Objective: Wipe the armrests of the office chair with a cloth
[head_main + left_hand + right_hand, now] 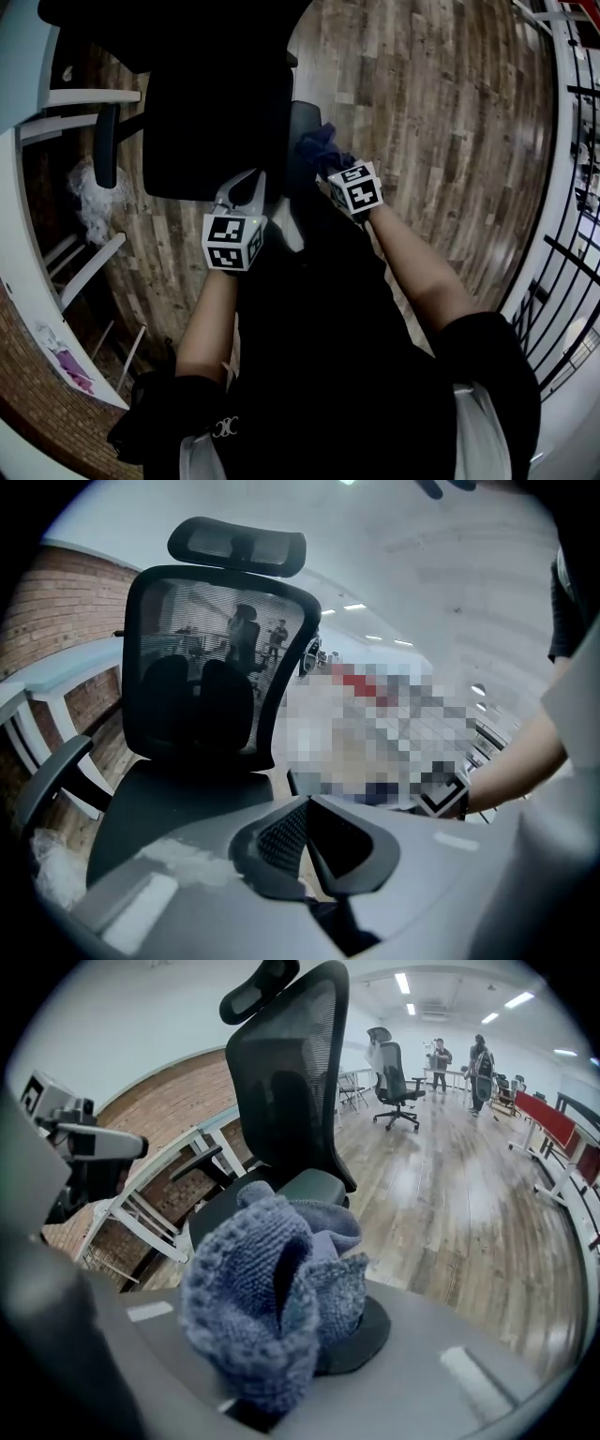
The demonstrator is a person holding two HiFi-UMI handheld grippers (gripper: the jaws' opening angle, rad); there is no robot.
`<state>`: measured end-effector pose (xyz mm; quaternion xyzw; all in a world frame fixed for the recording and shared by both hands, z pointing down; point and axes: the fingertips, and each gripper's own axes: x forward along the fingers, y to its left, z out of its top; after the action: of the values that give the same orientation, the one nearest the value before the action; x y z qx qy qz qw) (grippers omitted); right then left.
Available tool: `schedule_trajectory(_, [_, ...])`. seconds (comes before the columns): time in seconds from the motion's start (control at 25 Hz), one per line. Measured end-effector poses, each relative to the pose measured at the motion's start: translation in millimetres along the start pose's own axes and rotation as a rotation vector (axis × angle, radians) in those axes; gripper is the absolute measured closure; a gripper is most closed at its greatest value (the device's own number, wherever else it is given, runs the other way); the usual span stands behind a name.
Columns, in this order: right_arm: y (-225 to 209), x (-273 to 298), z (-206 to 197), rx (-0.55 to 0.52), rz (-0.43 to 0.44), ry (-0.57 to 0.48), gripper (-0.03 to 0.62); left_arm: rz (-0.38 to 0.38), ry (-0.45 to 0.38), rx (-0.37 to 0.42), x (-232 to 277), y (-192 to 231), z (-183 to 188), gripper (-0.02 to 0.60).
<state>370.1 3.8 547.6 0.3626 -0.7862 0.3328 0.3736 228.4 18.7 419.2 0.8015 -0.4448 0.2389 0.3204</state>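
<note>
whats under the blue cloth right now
The chair armrest lies below the cloth held by the right gripper. The cloth hides whether they touch, and most of the fingers.

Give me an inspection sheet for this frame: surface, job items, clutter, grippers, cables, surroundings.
Surface: wood plank floor; no table in use.
Job's things: black mesh chair; blue cloth bunched up at the armrest on the person's right, contact unclear.
Clutter: crumpled white plastic on the floor by the desks.
Grippers: left gripper shut and empty, near the seat's front edge; right gripper shut on the cloth.
Cables: nothing seen.
Surroundings: brick wall, white desks, railing, a second chair and people far off.
</note>
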Motion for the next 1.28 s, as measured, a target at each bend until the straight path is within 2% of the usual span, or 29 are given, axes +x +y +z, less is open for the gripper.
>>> schedule_trajectory(0.24, [28,-10,-30,-0.015,0.004,0.021,0.545,-0.025,0.014,0.031,-11,1,-5,0.575])
schedule_trajectory(0.56, [76,-21,-74,0.076,-0.045,0.017,0.545,-0.109,0.041,0.112,-33,6,-18,0.575])
schedule_trajectory(0.68, [97,-18,-85,0.079,-0.050,0.026,0.545,-0.138,0.049,0.135,-43,10,-25,0.575])
schedule_trajectory(0.92, [133,-7,-75,0.023,-0.041,-0.003,0.545,-0.156,0.053,0.169,-60,11,-38,0.575])
schedule_trajectory(1.12, [133,-6,-67,0.023,-0.046,0.005,0.545,-0.143,0.042,0.154,-75,14,-43,0.575])
schedule_trajectory(1.28, [128,-10,-66,0.024,-0.018,0.011,0.545,-0.131,0.041,0.133,-79,19,-47,0.575])
